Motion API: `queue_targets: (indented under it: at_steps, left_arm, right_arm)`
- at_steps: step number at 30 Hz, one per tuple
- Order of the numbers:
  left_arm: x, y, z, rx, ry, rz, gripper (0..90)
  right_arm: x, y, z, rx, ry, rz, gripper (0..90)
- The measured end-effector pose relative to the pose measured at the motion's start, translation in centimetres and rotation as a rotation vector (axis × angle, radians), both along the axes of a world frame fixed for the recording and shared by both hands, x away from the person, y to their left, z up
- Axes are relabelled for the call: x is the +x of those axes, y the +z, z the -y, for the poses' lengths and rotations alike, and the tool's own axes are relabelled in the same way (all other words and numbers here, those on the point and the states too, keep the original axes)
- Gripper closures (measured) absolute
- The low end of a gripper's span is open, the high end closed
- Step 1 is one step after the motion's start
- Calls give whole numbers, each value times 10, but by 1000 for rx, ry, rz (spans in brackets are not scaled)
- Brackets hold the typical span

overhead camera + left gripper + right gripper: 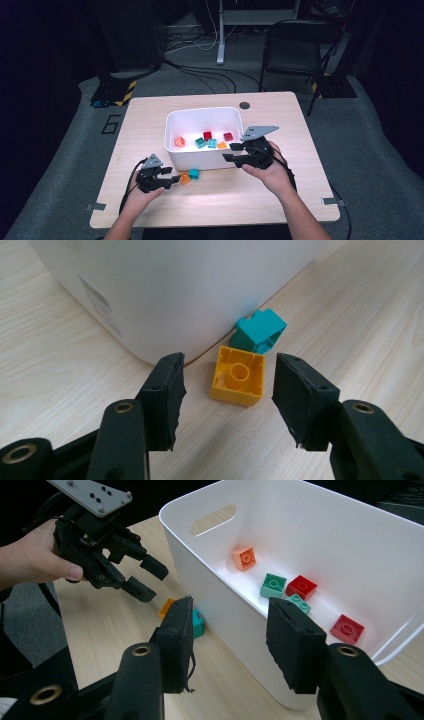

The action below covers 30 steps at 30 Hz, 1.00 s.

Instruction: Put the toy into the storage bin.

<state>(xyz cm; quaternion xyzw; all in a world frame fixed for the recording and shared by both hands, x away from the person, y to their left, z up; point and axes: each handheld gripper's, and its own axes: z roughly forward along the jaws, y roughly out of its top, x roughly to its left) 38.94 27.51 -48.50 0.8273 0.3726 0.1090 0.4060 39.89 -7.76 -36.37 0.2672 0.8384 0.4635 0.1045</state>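
The yellow toy brick [238, 376] lies studs-down on the table just outside the white bin [172, 150], light, rigid and smooth-sided, so the left gripper [227, 390], jaws apart astride it, should pinch its flat side walls, while the right gripper [231, 635] hangs empty, part-open

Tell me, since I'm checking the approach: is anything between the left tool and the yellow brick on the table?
Nothing visible. The left tool has open jaws either side of the yellow brick, which lies upside down. A teal brick sits just beyond it, by the white bin.
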Motion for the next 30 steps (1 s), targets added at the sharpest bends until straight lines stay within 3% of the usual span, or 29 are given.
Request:
queue_targets:
  at_steps: [13,15,18,30]
  left_arm:
    - [5,-16,10,8,-44,-35,438]
    - [7,-17,10,25,-59,-28,437]
    - [8,-20,13,14,-56,-48,438]
    - [12,-25,20,53,-94,-41,458]
  right_arm:
    - [-1,1,2,-5,-8,8,532]
    - [-1,1,3,-4,-8,14,533]
    - [-2,1,4,-3,-13,12,533]
    - [-3,1,6,-5,-16,17,533]
